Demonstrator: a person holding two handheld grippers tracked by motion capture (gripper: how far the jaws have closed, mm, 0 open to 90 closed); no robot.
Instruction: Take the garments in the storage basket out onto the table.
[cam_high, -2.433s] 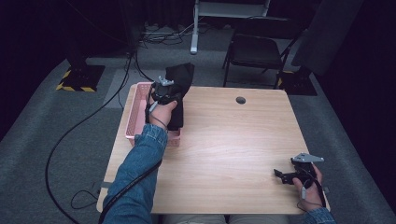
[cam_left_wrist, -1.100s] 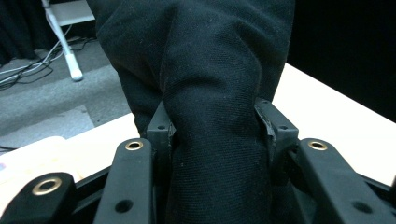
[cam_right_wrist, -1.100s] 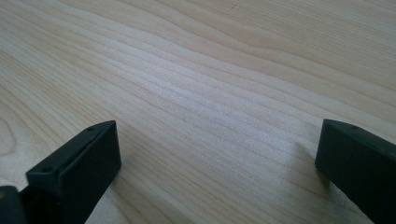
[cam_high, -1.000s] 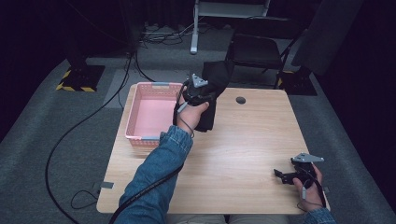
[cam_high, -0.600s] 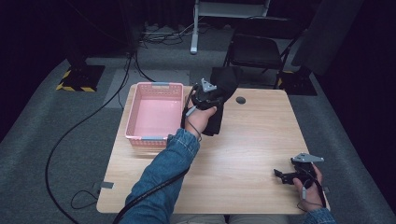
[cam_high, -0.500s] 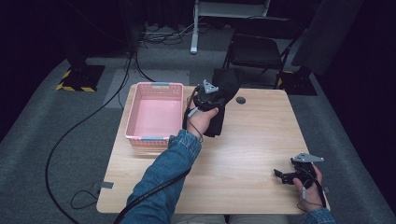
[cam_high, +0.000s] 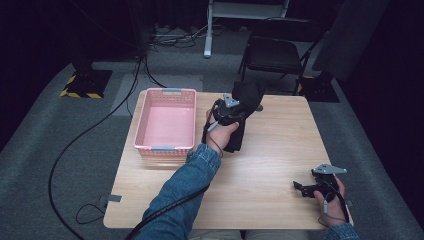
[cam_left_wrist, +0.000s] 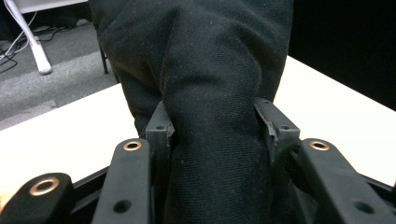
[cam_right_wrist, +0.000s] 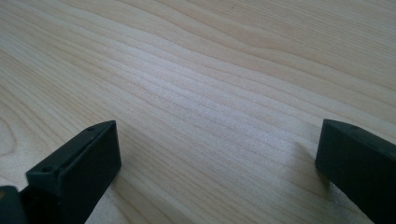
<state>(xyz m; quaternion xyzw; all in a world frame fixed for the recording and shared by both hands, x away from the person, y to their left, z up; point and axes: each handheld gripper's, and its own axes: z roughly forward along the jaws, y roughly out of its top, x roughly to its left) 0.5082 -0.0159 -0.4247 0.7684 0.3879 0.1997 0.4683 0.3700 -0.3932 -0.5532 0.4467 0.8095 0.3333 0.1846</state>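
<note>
The left tongs (cam_high: 235, 111) were clamped on a bunched fold of a black cloth (cam_high: 244, 117), seen between the jaws in the left gripper view (cam_left_wrist: 215, 116). The cloth hung over the counter (cam_high: 280, 150), just right of the pink basket (cam_high: 166, 122), its long axis running from the far edge toward the person. The right tongs (cam_high: 306, 187) lay open near the counter's right front corner, nothing between the jaws.
</note>
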